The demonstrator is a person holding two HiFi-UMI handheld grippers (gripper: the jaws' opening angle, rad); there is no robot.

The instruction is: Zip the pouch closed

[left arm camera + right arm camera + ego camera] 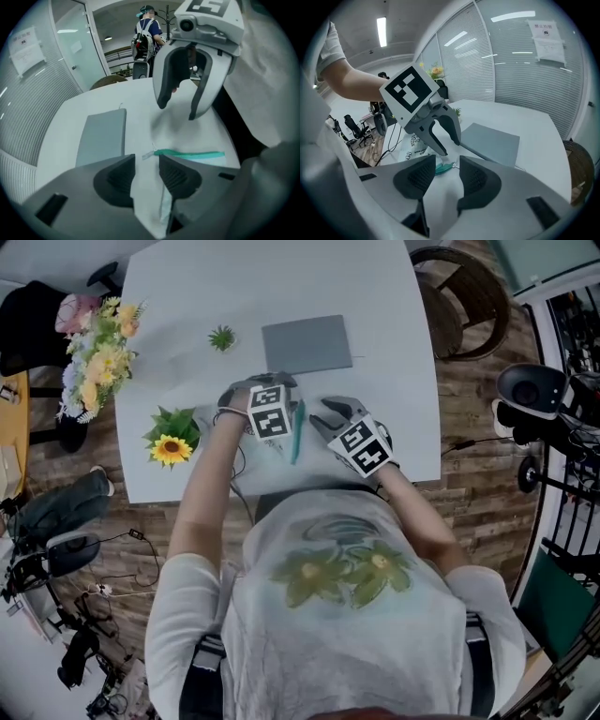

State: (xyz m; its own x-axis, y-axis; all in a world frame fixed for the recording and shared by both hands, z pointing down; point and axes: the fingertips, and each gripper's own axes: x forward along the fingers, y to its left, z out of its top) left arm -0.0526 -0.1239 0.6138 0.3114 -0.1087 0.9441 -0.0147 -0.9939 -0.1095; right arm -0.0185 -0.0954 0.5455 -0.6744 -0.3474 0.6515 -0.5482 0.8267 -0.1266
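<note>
Step in hand: approach, pre-grasp, nothing held yet. L tongs (146,161) released, jaws apart w/ only white surface (375,315) and a clear edge of the see-through printed plastic pouch (408,149) showing in the gap, edge closer to its R jaw. R tongs (447,161) also released, empty.

Pouch lies flat on the surface btw the two tongs. Its teal zip strip (190,153) runs just ahead of the L tongs, off to their right. Small pale pull tab (147,155) sits at the zip end, just beyond the tips of both tongs. Can't tell how far the zip is shut.

Flat grey rectangular pad (102,136) lies ahead-left of the L tongs, clear of the pouch.

Next, imo: one pair pins the pouch fabric by the zip end, the other nips the pull and drags along the teal strip. Tab is tiny and thin, so needs a fine, centred pinch.
</note>
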